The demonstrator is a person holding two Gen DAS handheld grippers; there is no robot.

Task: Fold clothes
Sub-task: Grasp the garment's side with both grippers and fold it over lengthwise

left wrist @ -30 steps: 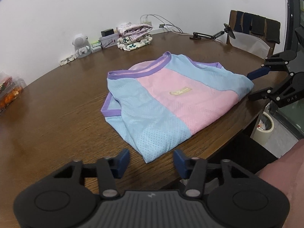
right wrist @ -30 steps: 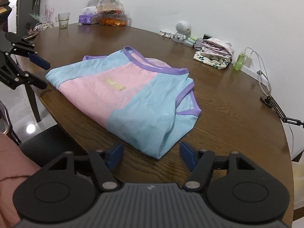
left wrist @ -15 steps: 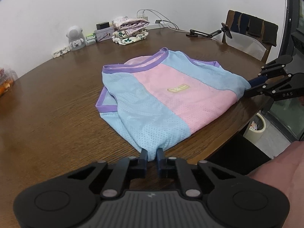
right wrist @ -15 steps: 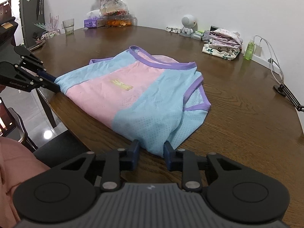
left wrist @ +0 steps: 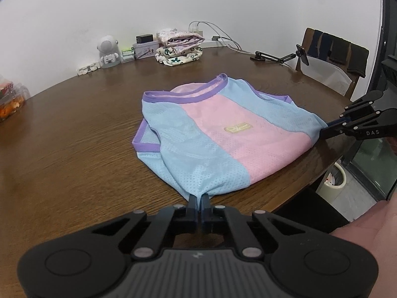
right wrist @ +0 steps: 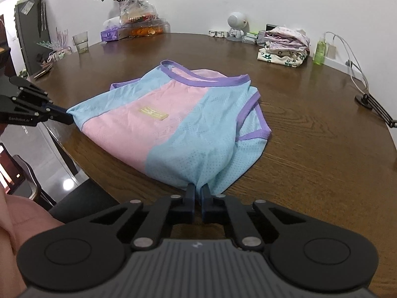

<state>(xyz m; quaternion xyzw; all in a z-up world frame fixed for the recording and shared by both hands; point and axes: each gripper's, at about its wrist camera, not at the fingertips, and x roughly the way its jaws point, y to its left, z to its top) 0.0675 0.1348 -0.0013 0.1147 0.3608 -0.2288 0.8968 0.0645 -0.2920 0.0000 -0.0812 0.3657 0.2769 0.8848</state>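
Note:
A mesh shirt (left wrist: pixel 211 134) in light blue and pink with purple trim lies flat on the round wooden table (left wrist: pixel 62 149), its hem toward me. My left gripper (left wrist: pixel 199 197) is closing its jaws on the hem's left blue corner, and the fabric bunches between the pads. In the right wrist view my right gripper (right wrist: pixel 197 189) is closing on the shirt's (right wrist: pixel 173 124) right blue corner, pinching the cloth. Each gripper also shows in the other's view: the right gripper (left wrist: pixel 325 130) at the far corner, the left gripper (right wrist: pixel 67 116) likewise.
A stack of folded clothes (left wrist: pixel 178 47) sits at the table's back by a small white robot figure (left wrist: pixel 108 52) and cables. A black clamp arm (left wrist: pixel 278 57) lies at the right, with a chair (left wrist: pixel 332 62) behind it. A glass (right wrist: pixel 80 41) and snack boxes stand at the far left.
Both grippers went from wide open to pinched on the shirt's two hem corners. The hem fabric now gathers at each set of pads.

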